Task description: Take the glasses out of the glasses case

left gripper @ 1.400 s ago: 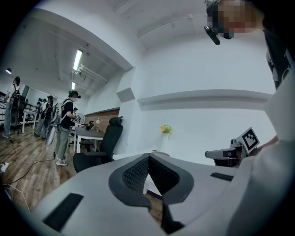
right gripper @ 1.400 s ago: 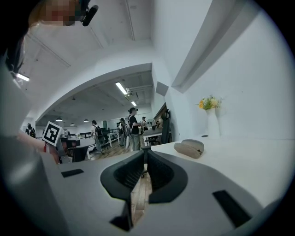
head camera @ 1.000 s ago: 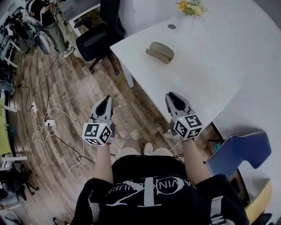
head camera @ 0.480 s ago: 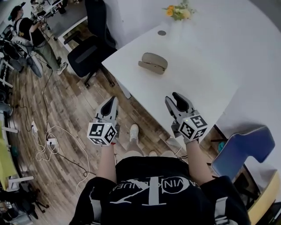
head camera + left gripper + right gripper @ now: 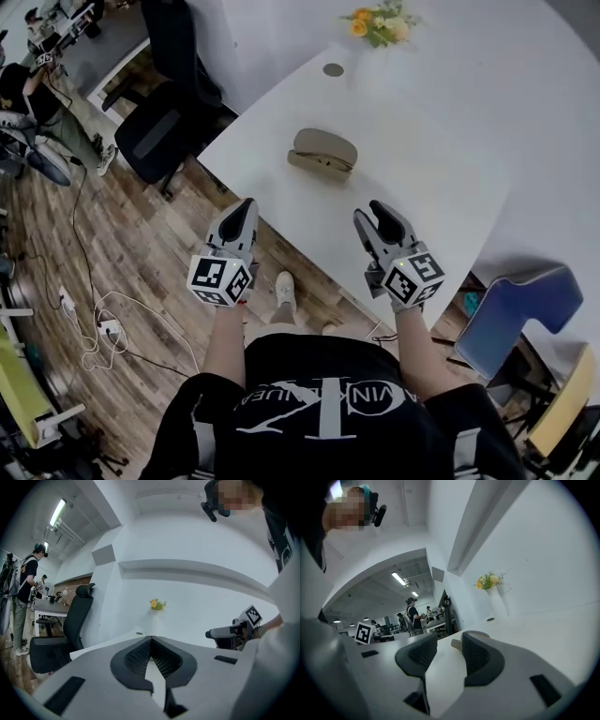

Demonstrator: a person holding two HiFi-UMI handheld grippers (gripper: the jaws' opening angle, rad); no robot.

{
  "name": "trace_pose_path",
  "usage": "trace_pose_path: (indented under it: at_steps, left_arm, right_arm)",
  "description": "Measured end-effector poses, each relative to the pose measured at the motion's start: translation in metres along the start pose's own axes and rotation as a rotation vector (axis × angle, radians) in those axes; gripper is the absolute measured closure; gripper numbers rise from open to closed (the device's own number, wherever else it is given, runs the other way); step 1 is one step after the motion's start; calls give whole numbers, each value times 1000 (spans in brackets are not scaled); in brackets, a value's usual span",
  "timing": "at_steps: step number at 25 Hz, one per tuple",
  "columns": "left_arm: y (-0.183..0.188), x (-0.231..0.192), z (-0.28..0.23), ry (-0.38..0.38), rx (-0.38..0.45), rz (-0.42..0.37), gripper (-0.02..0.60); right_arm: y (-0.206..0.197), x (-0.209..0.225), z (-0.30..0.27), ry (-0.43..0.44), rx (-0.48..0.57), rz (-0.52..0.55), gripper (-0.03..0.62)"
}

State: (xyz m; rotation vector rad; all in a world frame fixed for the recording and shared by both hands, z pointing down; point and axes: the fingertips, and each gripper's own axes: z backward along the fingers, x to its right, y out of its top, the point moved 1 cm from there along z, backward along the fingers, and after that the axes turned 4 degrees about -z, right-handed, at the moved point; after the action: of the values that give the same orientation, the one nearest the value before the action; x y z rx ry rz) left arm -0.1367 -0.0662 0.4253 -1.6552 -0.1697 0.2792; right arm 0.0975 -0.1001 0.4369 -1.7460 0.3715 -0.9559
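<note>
A closed grey-beige glasses case (image 5: 322,153) lies on the white table (image 5: 441,159). Both grippers are level and point at it from the near side, short of it. My left gripper (image 5: 246,206) is at the table's near edge, its pads (image 5: 140,656) closed together on nothing. My right gripper (image 5: 373,214) is over the table with its jaws apart and nothing gripped. In the right gripper view the case (image 5: 456,643) shows beyond the gap of the right gripper (image 5: 447,644). The left gripper view sees the left gripper (image 5: 151,640) and the right gripper (image 5: 229,632) off to its right.
A vase of yellow flowers (image 5: 380,23) and a round grommet (image 5: 333,69) are at the table's far side. A black office chair (image 5: 164,131) stands left of the table, a blue chair (image 5: 511,314) to the right. People (image 5: 28,94) stand far left; cables lie on the wood floor.
The person has stepped toward the table and both grippers have come nearer the case. The right gripper's jaws went from shut to open.
</note>
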Motion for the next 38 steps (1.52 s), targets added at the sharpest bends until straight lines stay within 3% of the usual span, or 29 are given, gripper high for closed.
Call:
trace_pose_path:
  at_steps: [13,20,30,38]
  left_arm:
    - [-1,-49,-64,-180,-56,-18,569]
    - [2,-62,-83,-246,-43,-12,568]
    - [-15,-55,-101,-294,-71,27,569]
    - [-29,-50,-133,-306,-117,33,568]
  right_arm:
    - [-8,16,-61,-147,-46,-25,442]
    - [-7,18,-80,-206,-77,-10,442]
    - [-15,40,-101,-211,-240,124,442]
    - [-24,66,-142,-141,-428,212,444]
